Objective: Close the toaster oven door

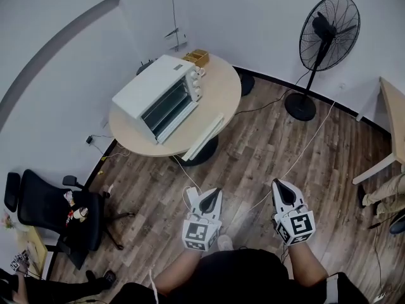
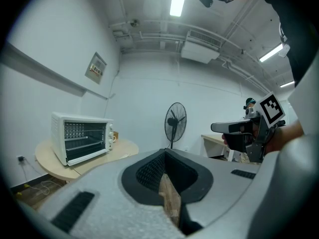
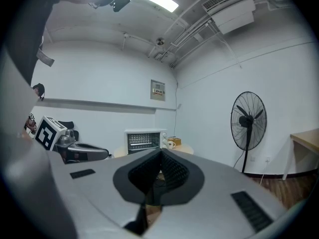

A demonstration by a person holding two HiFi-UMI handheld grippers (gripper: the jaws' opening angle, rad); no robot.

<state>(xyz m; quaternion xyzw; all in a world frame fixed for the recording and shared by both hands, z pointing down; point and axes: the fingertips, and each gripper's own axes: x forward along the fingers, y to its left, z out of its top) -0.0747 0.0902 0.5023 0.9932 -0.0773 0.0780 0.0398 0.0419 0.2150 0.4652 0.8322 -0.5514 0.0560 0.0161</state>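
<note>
The toaster oven point(image 1: 158, 94) sits on a round tabletop point(image 1: 221, 90) at about eleven o'clock from the person, well apart from both grippers. From here I cannot tell how its door stands. Open wooden floor lies between them, crossed by a loose cable point(image 1: 304, 151). A standing fan point(image 1: 329, 24) is at one o'clock and a black office chair point(image 1: 38, 208) at eight.

The left hand-held gripper point(image 1: 217, 191) and the right hand-held gripper point(image 1: 276, 184) both have their jaws together, with nothing held.

A long white strip point(image 1: 204, 137) lies at the tabletop's near edge, seen only from the head view. Only the gripper views show a wall plaque point(image 3: 158, 90), its writing too small to read, and the right one shows a mug point(image 3: 171, 144) beside the oven.
</note>
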